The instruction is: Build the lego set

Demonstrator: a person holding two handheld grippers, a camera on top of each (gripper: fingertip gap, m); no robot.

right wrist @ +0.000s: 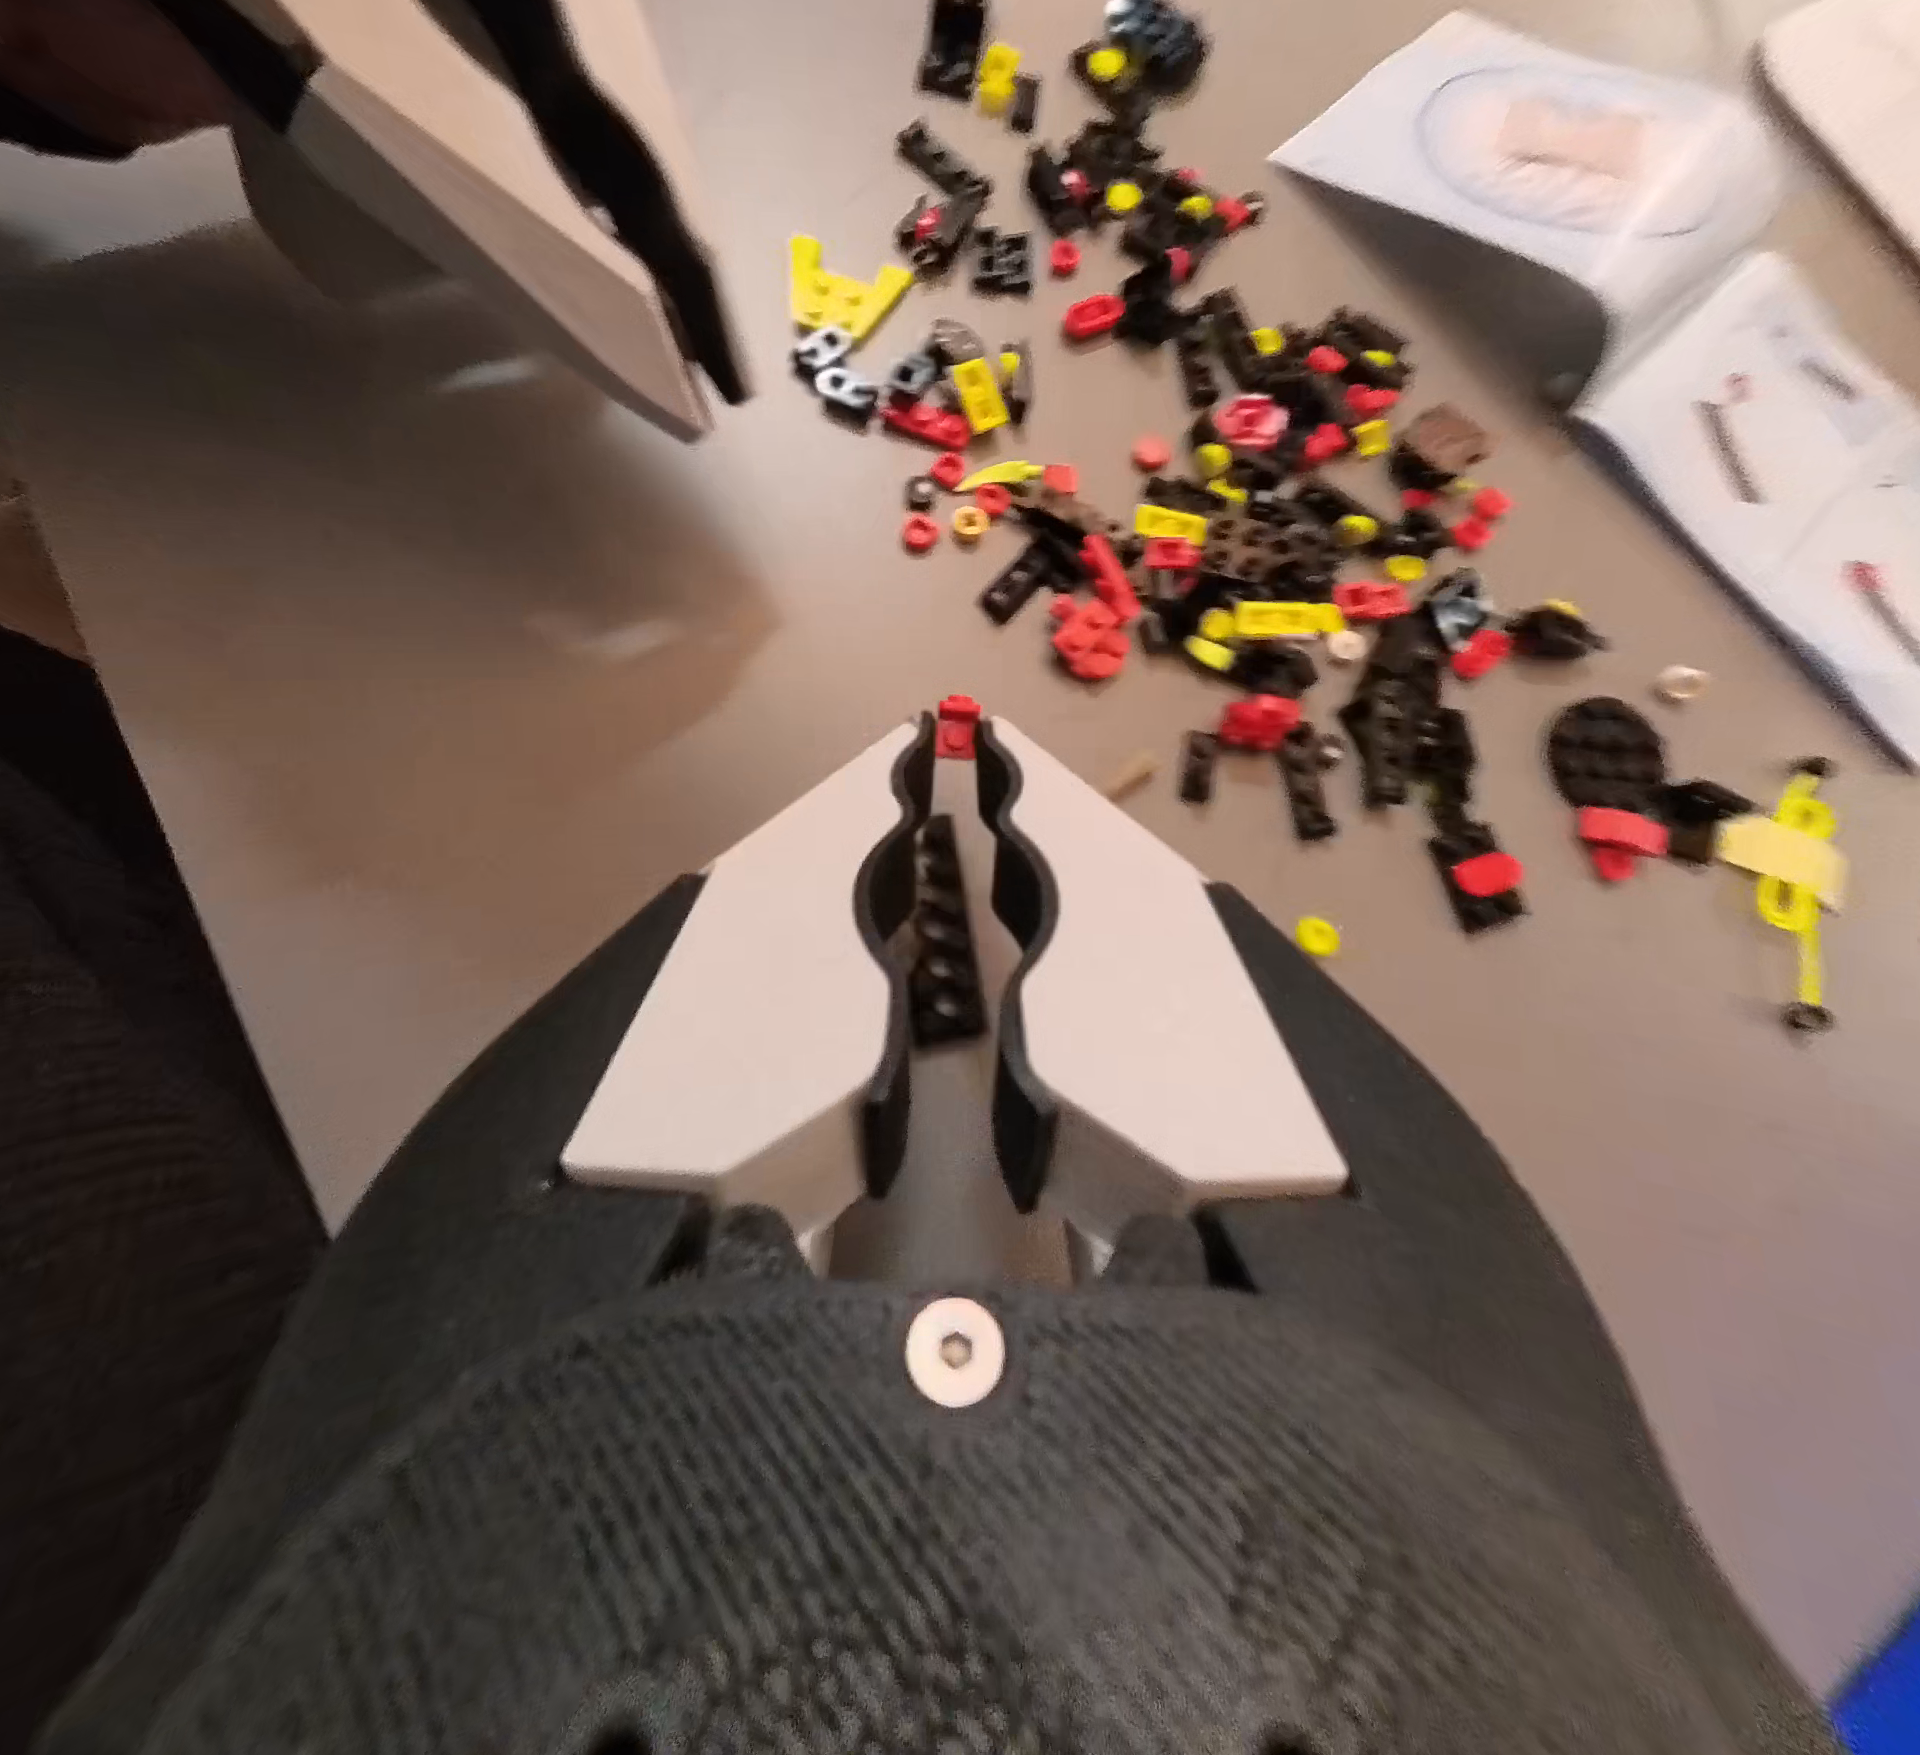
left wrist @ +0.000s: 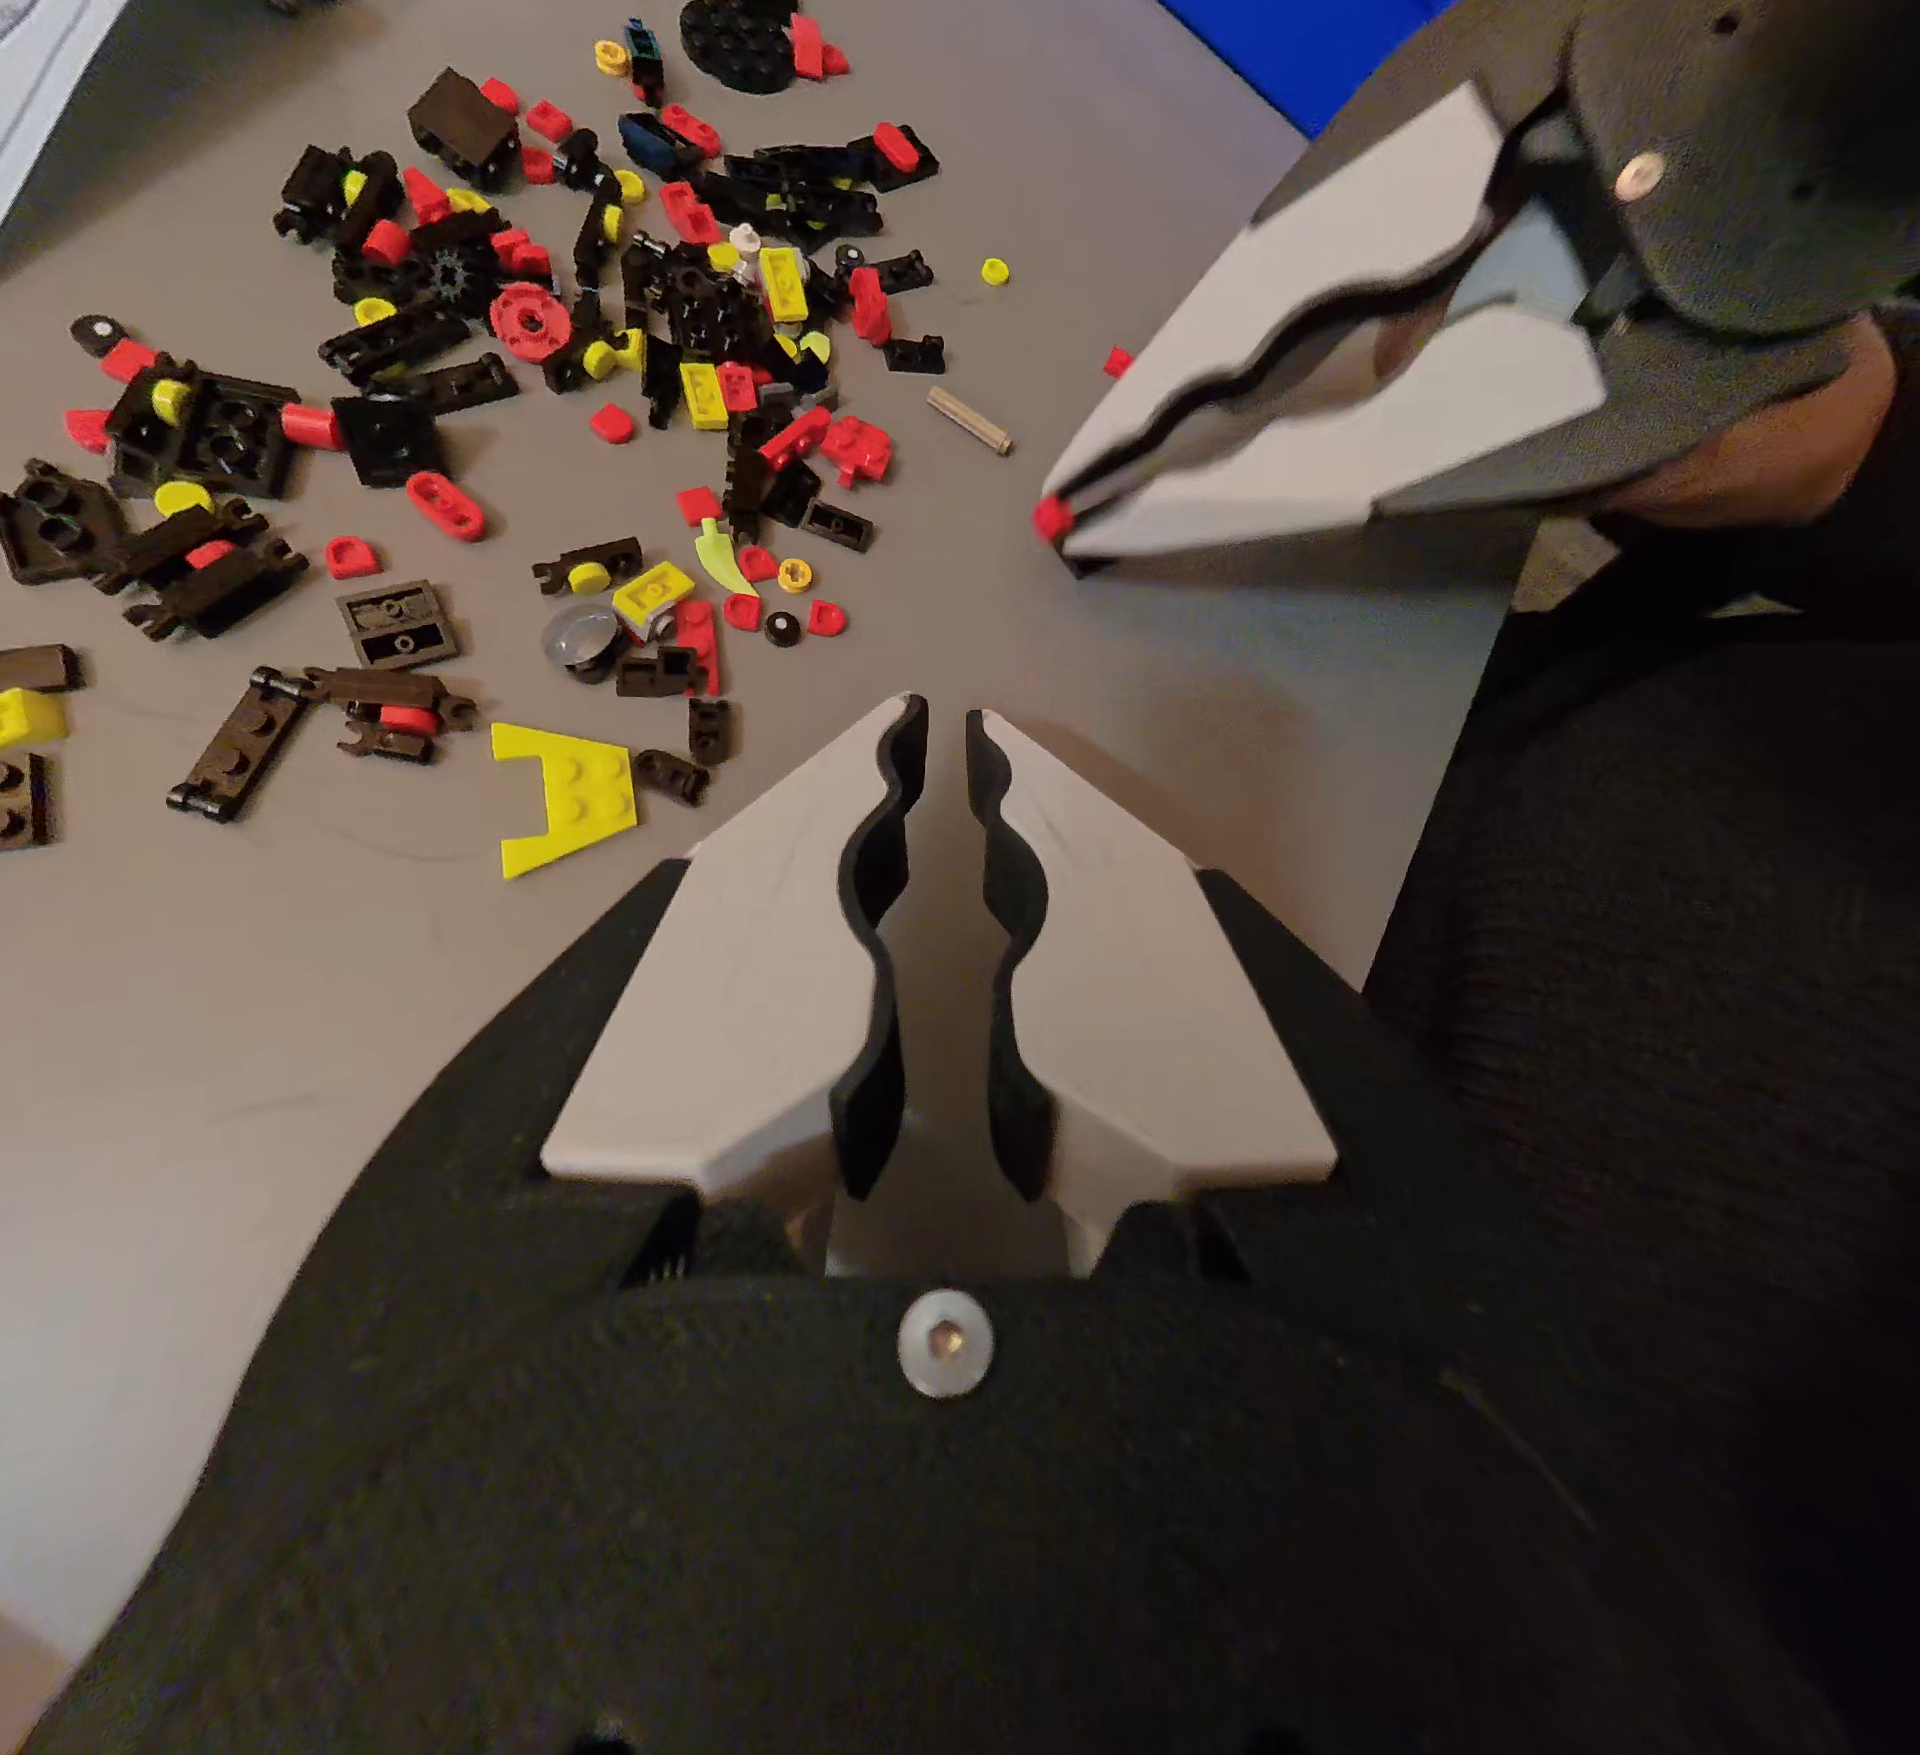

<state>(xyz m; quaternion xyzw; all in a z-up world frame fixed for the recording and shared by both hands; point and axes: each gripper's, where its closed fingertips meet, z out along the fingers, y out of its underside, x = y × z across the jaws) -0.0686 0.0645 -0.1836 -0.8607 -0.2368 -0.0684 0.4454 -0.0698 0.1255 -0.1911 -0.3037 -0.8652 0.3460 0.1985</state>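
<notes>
No legible text, brand, number or sign was visible | open instruction booklet [right wrist: 1558, 178] bore only blurred diagrams | printed black tile [left wrist: 400, 625] carried a pattern too small to read | both views were checked

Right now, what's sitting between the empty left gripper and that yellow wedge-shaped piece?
Only bare grey table shows between the left gripper and the yellow wedge plate in the left wrist view.
</notes>
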